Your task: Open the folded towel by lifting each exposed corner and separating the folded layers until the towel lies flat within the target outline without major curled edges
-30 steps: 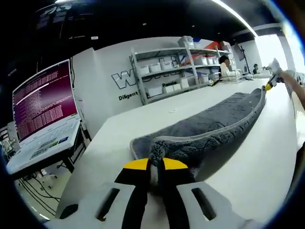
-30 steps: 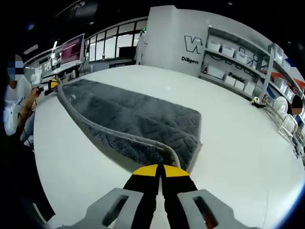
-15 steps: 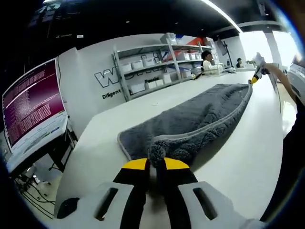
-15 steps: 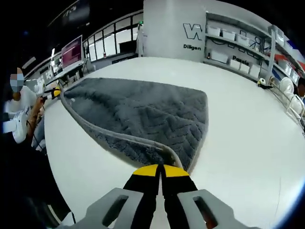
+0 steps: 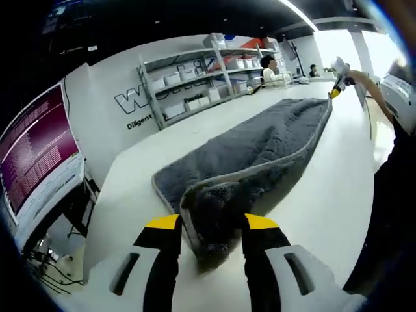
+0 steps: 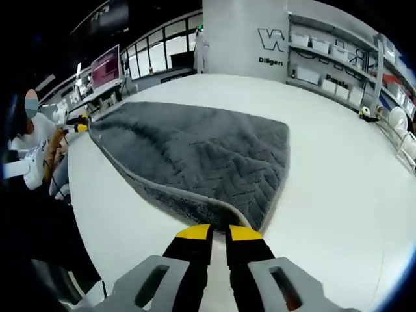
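A grey plush towel [image 5: 260, 143] lies spread along the white table [image 5: 338, 188], with a pale hem round its edge. My left gripper [image 5: 211, 224] is open, and the towel's near corner sags loose between its yellow-tipped jaws. In the right gripper view the same towel [image 6: 195, 149] stretches away, with its near edge slightly curled. My right gripper [image 6: 219, 232] is open by a narrow gap just short of that corner. The right gripper [image 5: 338, 84] also appears far off at the towel's other end, and the left gripper [image 6: 81, 127] is visible in the right gripper view beside a person's hand.
A monitor [image 5: 32, 156] with purple text stands on a desk left of the table. Shelving with white bins [image 5: 195, 84] lines the back wall, and these shelves [image 6: 331, 58] also appear in the right gripper view. A person [image 6: 32, 143] stands at the table's edge.
Both grippers have opened and let go of the towel corners. The left corner has slumped between the jaws, and the towel now rests lower on the table.
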`<state>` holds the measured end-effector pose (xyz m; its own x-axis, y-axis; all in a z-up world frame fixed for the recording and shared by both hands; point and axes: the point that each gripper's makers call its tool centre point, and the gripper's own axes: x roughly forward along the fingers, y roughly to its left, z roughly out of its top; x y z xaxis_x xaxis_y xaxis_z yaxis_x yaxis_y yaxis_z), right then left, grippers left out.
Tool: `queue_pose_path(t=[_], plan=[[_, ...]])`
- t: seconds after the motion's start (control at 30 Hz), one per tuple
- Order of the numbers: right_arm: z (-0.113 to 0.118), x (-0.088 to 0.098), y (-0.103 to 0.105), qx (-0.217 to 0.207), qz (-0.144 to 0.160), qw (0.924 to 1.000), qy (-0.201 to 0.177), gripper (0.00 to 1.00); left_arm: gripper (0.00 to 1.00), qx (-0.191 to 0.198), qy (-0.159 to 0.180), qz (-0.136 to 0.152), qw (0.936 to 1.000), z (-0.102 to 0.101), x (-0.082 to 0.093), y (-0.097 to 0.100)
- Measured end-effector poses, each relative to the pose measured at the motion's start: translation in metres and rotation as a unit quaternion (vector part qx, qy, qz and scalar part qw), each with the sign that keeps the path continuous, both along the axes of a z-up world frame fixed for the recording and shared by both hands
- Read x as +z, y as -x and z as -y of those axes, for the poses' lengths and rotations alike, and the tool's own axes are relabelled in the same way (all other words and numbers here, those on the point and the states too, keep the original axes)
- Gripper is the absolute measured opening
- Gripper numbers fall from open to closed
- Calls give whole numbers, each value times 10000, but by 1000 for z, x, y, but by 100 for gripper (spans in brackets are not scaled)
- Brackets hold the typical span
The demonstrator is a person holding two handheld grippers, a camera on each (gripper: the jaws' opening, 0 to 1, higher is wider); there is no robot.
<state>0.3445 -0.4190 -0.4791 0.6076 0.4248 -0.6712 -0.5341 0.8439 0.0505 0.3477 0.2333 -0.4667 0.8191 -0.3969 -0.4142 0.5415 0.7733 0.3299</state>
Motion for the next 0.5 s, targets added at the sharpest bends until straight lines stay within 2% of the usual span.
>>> queue_pose_path(t=[0.03,0.1,0.17,0.27,0.33,0.43,0.5], plan=[[-1,1,0,9,11,10000,-18,19,45,-159,-82,-57,9998,6,2,6],[-2,9,4,41,83,10000,-29,23,55,-346,136,-61,9993,17,11,12],[0,15,4,128,261,9995,146,27,65,-547,313,0,9980,28,26,19],[-5,27,9,232,358,9990,130,34,72,-750,491,46,9960,40,42,24],[-16,36,13,538,475,9974,95,39,73,-801,607,79,9949,45,52,24],[-23,46,14,674,588,9960,30,46,78,-798,767,115,9938,51,60,19],[-31,59,9,764,762,9941,-57,51,84,-605,966,153,9934,51,66,7]])
